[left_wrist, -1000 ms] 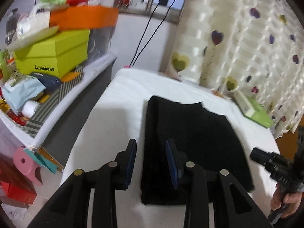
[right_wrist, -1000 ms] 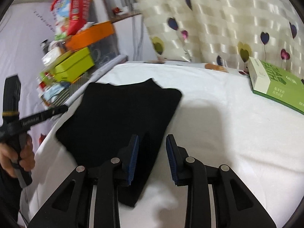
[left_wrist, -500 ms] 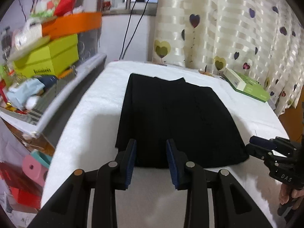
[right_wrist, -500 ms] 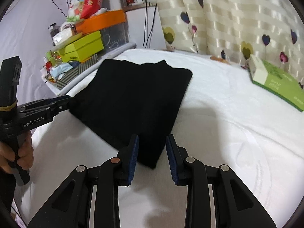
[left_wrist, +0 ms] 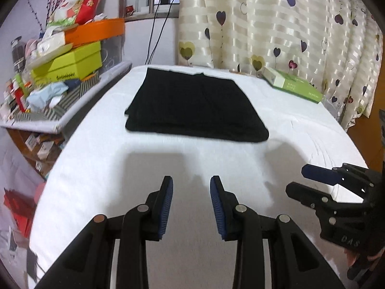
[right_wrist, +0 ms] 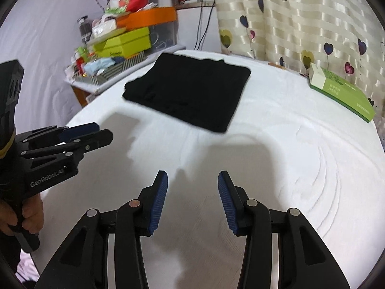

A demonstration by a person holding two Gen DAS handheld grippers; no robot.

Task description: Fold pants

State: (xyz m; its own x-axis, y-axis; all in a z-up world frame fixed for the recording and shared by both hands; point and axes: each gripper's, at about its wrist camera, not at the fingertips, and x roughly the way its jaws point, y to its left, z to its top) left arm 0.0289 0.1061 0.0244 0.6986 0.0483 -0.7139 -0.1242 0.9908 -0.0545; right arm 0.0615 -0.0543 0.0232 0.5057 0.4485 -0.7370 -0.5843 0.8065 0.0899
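The black pants (left_wrist: 195, 106) lie folded into a flat rectangle on the white bed (left_wrist: 120, 168), toward its far side. In the right wrist view the same folded pants (right_wrist: 190, 94) sit ahead and to the left. My left gripper (left_wrist: 191, 192) hangs open over bare sheet, well short of the pants' near edge, with nothing between its fingers. My right gripper (right_wrist: 192, 190) is open too, also over bare sheet and apart from the cloth. Each gripper shows in the other's view: the right gripper (left_wrist: 310, 180) at the right edge, the left gripper (right_wrist: 96, 132) at the left, held by a hand (right_wrist: 28, 214).
A green and white box (left_wrist: 291, 86) lies on the bed's far right, near a heart-patterned curtain (left_wrist: 276, 24). Left of the bed a cluttered shelf (left_wrist: 60, 84) carries lime and orange boxes. A black cable (left_wrist: 156, 24) hangs down the wall behind.
Both grippers have pulled back from the pants toward the near side of the bed. The pants stay flat and folded. The right gripper's fingers have spread wider.
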